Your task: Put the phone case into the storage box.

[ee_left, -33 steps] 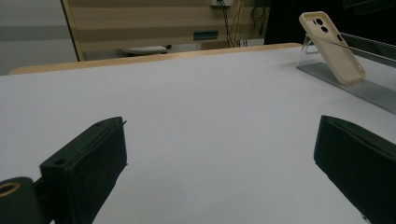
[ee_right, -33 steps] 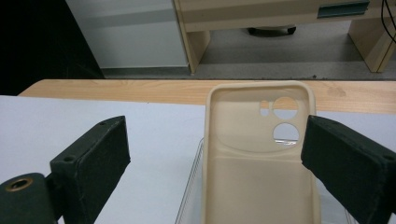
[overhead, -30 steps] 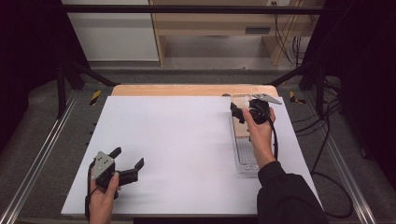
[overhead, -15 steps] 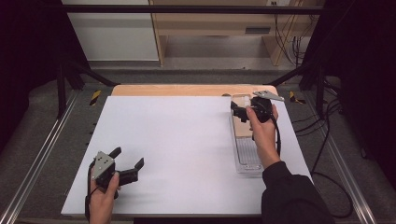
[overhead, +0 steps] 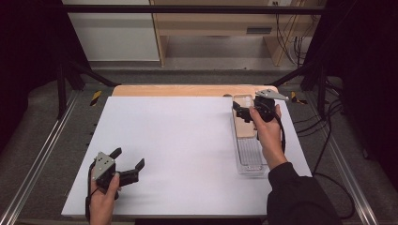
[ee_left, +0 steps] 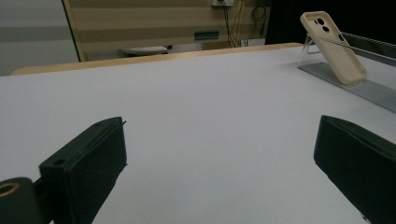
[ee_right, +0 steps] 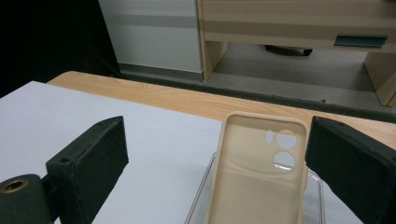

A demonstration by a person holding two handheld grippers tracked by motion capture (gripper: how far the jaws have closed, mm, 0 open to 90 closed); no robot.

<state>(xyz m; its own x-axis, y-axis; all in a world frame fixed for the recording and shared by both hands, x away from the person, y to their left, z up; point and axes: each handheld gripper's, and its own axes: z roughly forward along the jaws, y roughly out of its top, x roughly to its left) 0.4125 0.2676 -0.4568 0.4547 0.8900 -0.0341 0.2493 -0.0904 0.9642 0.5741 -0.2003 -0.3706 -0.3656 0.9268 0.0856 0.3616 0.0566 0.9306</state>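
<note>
1. High view: the right tongs are hovering over the far end of a clear tray that is lying along the bench's right edge, running from the far right corner toward the near side. The right hand is gripping the tool from behind, with the forearm passing over the tray's right wall.
2. High view: a beige phone case is sitting in the far part of the tray, just beside and partly under the tongs. Contact cannot be told from here.
3. High view: the left tongs are resting near the bench's near left corner, held by the left hand, jaws spread wide and pointing right, nothing between them.
4. Left gripper view: both black jaws are standing far apart with bare white bench surface between them. The phone case is showing well apart at the far right, leaning tilted on the clear tray, camera cut-outs uppermost.
5. Right gripper view: the jaws are standing wide open, gripping nothing. The phone case is lying between them, nearer the right jaw, hollow side facing up, camera holes toward the far end, apparently not touching either jaw. The clear tray is showing beneath it.
</note>
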